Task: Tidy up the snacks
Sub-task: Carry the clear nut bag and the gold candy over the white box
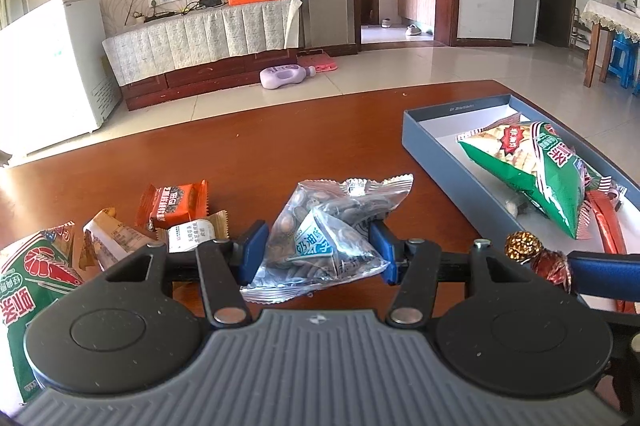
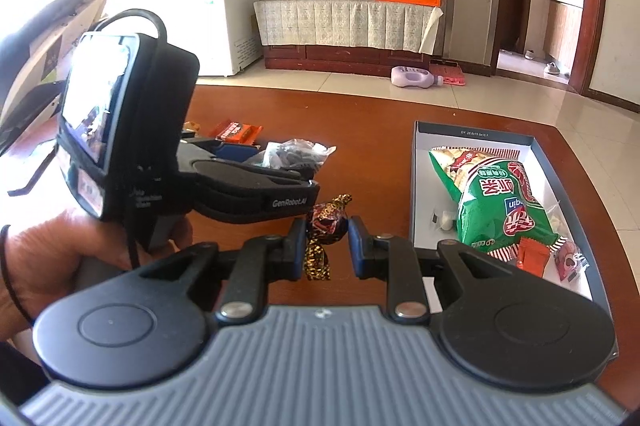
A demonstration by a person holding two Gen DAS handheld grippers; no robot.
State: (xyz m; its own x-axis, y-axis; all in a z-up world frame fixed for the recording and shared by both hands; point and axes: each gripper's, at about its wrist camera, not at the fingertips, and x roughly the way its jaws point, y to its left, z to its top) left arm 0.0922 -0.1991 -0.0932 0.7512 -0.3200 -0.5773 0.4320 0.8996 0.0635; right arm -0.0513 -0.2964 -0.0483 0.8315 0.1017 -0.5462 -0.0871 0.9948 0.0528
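Observation:
My left gripper is shut on a clear bag of sunflower seeds, its blue pads pressing both sides just above the brown table. My right gripper is shut on a dark red candy with gold twisted ends. In the left wrist view that candy hangs at the right, beside the near end of the grey-blue box. The box holds a green chip bag and a few small packets. The seed bag also shows beyond the left device.
Loose snacks lie on the table's left: an orange packet, two brown-and-white packets, a green shrimp-chip bag. A hand grips the left device. An orange sachet lies at the box's near end. The table edge curves beyond the box.

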